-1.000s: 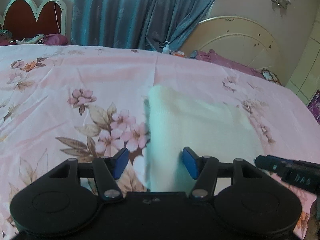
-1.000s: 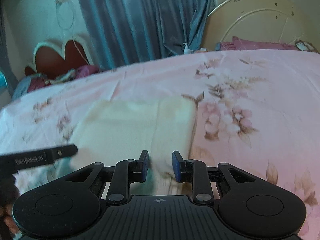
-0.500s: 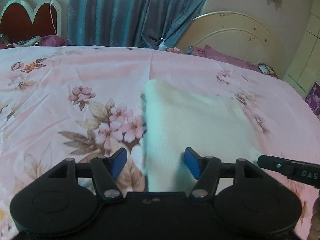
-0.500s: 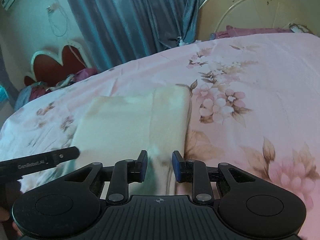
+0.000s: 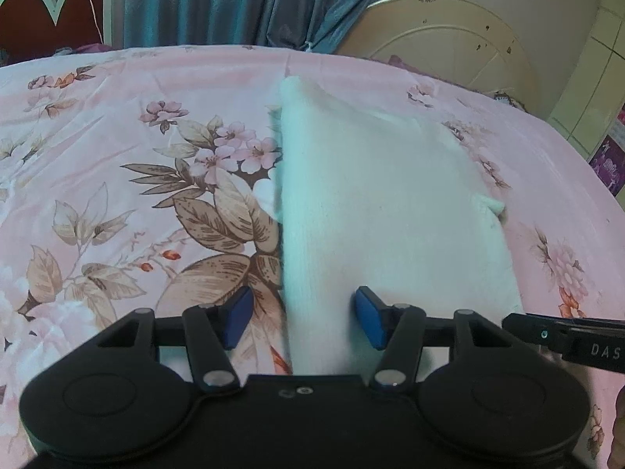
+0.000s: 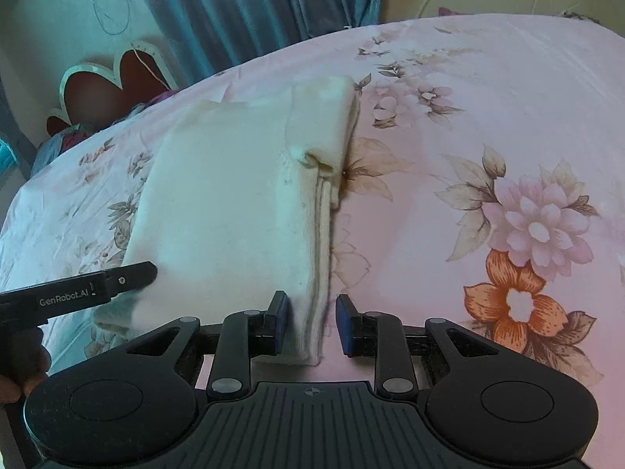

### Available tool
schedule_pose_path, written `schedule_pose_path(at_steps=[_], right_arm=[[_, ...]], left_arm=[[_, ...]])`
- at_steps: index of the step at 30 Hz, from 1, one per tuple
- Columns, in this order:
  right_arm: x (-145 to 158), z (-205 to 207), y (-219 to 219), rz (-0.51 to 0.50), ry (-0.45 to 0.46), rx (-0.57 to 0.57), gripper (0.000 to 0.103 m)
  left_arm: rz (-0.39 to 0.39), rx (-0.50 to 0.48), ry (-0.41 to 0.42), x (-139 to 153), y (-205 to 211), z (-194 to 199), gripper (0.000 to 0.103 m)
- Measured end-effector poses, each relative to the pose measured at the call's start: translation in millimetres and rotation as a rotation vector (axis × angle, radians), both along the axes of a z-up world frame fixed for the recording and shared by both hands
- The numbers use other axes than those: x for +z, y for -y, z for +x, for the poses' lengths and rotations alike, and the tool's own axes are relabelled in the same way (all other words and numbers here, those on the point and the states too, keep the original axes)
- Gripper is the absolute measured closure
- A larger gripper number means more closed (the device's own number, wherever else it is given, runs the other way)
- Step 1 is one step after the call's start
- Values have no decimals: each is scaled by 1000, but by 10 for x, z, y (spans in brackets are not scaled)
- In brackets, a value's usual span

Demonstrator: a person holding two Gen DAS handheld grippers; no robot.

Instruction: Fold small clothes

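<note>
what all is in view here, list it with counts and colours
garment: 1, cream, folded, flat on the bedsheet
bedsheet: 1, pink with flowers, under the garment
curtain: 1, blue-grey, behind the bed
headboard: 1, cream, arched, behind the bed
scalloped board: 1, dark red with white rim, far back
left gripper: 1, black with blue pads, jaws closing astride the garment's near left edge
right gripper: 1, black with blue pads, jaws apart astride the near right edge
</note>
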State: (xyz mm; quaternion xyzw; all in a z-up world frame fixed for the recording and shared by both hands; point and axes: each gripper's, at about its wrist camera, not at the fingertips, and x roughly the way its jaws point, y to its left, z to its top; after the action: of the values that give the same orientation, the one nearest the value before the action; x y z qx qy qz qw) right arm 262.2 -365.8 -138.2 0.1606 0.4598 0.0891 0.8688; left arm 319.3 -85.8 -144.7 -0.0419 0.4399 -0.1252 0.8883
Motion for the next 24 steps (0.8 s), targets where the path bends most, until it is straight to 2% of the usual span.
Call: schedule_pose_path(at_steps=[6,7,8,9,14,20,24], right_arm=[[135,50,91,50,30,-24,73],[151,78,108,52,36,-31,69],[168,105,123,54,45,-39,50],[190,134,140,56,60,-49,36],[231,381,211,99,86,-74,35],[95,743,342,194,64,-130,35],[-49,951,367,254,45,-122,35]], left_arm=[[19,13,20,157,32,69,30],[19,11,30,185,44,82,26],[17,8,38,213,59,104,23],[17,5,44,237,77,136,22],[-6,19,32,270,132,351,20],[-53,57,22,232,112,618,19],[-90,52,-3,115,101,783,19]])
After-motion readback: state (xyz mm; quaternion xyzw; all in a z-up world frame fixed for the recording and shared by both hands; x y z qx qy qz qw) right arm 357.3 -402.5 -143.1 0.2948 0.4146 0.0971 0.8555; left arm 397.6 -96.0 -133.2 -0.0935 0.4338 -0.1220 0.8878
